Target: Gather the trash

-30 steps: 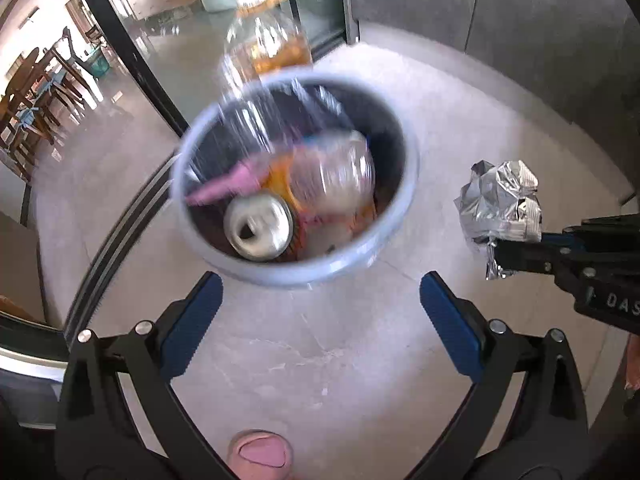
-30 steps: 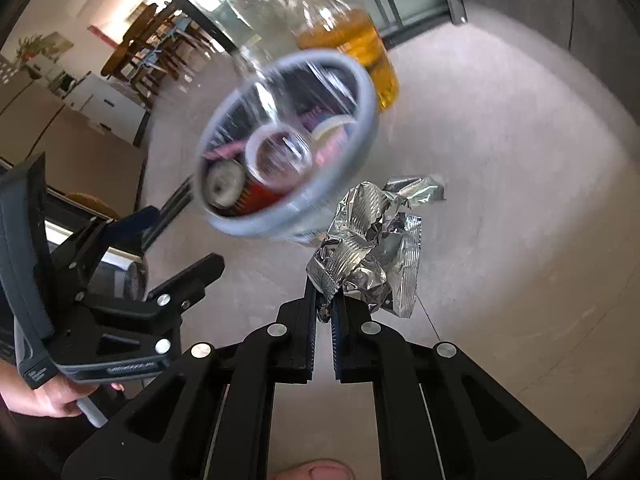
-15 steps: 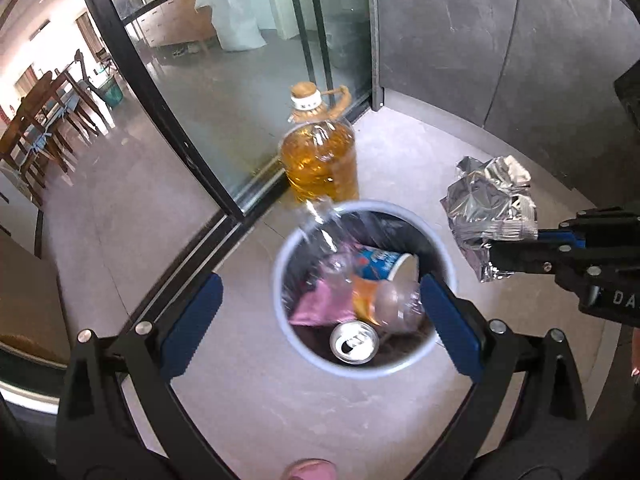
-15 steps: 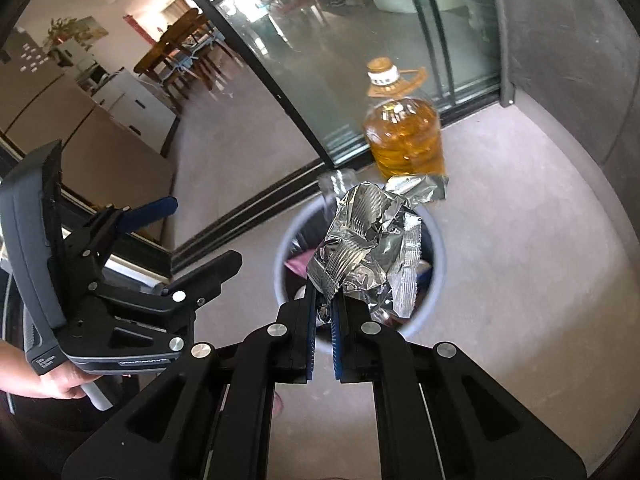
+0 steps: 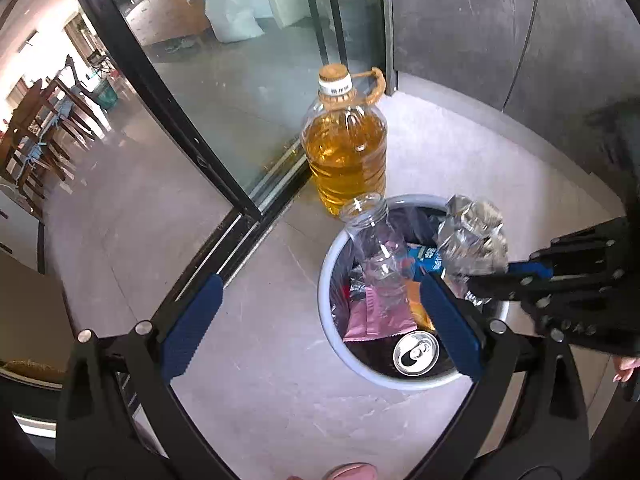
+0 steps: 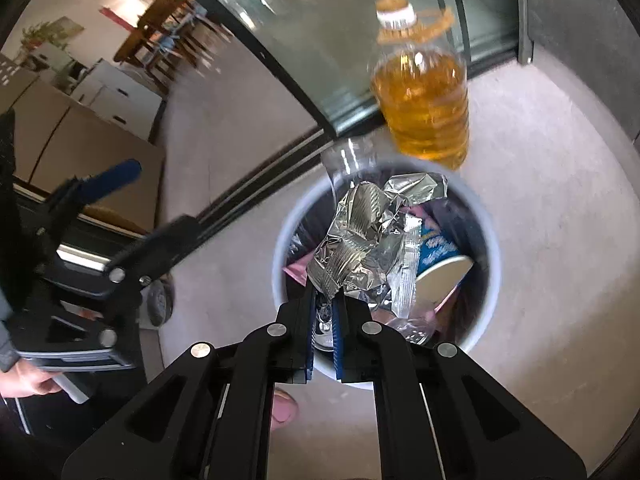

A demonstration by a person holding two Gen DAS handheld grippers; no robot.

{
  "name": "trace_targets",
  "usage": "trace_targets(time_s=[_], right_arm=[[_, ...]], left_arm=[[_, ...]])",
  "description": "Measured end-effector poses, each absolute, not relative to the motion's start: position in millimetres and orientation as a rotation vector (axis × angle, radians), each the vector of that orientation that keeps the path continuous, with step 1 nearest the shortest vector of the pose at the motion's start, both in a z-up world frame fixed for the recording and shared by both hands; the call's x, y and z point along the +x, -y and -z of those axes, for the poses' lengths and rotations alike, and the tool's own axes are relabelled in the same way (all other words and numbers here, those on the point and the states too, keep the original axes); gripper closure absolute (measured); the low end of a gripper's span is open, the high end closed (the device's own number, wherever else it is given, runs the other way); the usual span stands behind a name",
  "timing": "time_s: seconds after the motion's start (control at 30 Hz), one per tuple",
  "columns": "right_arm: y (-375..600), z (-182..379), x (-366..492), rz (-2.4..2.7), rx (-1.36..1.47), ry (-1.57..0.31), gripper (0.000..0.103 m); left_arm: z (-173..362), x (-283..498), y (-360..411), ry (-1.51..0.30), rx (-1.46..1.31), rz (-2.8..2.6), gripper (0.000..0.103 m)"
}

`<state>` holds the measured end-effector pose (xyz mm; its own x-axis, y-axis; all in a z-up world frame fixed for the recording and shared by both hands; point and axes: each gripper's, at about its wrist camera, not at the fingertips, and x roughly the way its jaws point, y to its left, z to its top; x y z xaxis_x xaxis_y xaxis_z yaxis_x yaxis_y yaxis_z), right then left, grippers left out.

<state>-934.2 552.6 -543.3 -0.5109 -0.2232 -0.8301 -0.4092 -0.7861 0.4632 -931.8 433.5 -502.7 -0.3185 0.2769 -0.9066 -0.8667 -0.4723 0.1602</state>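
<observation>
Right wrist view: right gripper (image 6: 325,322) pinches a crumpled foil wrapper (image 6: 362,248) over the bin (image 6: 490,292), oil bottle (image 6: 422,92) at 12 o'clock. Left gripper (image 5: 320,320) hangs open, empty. Drop-off is in hand; next, the closed fingers must part squarely above the opening.
</observation>
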Motion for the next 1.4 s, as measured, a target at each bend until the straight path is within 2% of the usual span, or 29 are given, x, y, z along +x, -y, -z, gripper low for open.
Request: trace_targets(time_s=[0.07, 0.27, 0.4, 0.47, 0.5, 0.53, 0.77, 0.83, 1.03, 1.27, 1.4], right_arm=[[-553, 552, -937, -2.432, -1.492, -0.984, 0.095], [-553, 573, -951, -2.369, -1.505, -1.012, 0.081], [-552, 576, -951, -2.326, -1.488, -1.015, 0.060], [-553, 569, -946, -2.328, -1.444, -1.015, 0.054], [-553, 566, -944, -2.325, -1.431, -1.013, 0.044], [-554, 561, -941, -2.327, -1.417, -1.030, 0.040], [-557, 528, -922, -2.319, -1.384, -1.023, 0.040], [-554, 515, -915, -2.314, -1.376, -0.994, 0.036], [-550, 481, -887, -2.275, -1.358, -1.012, 0.036], [-524, 407, -858, -2.264, -1.242, -1.052, 0.036], [-501, 342, -832, -2.242, -1.128, -1.095, 0.029]], left_arm=[[505, -934, -433, -0.856, -1.118, -1.871, 0.006], [515, -935, -434, -0.878, -1.106, -1.849, 0.006], [513, -936, -432, -0.876, -1.106, -1.841, 0.006], [511, -935, -432, -0.878, -1.100, -1.837, 0.006], [510, -934, -432, -0.879, -1.096, -1.835, 0.006], [510, -933, -432, -0.878, -1.096, -1.829, 0.006], [491, -927, -431, -0.875, -1.087, -1.808, 0.006], [483, -925, -431, -0.885, -1.075, -1.796, 0.006], [443, -921, -426, -0.889, -1.038, -1.747, 0.006], [377, -910, -414, -0.938, -0.959, -1.669, 0.006], [326, -901, -402, -0.994, -0.915, -1.620, 0.006]])
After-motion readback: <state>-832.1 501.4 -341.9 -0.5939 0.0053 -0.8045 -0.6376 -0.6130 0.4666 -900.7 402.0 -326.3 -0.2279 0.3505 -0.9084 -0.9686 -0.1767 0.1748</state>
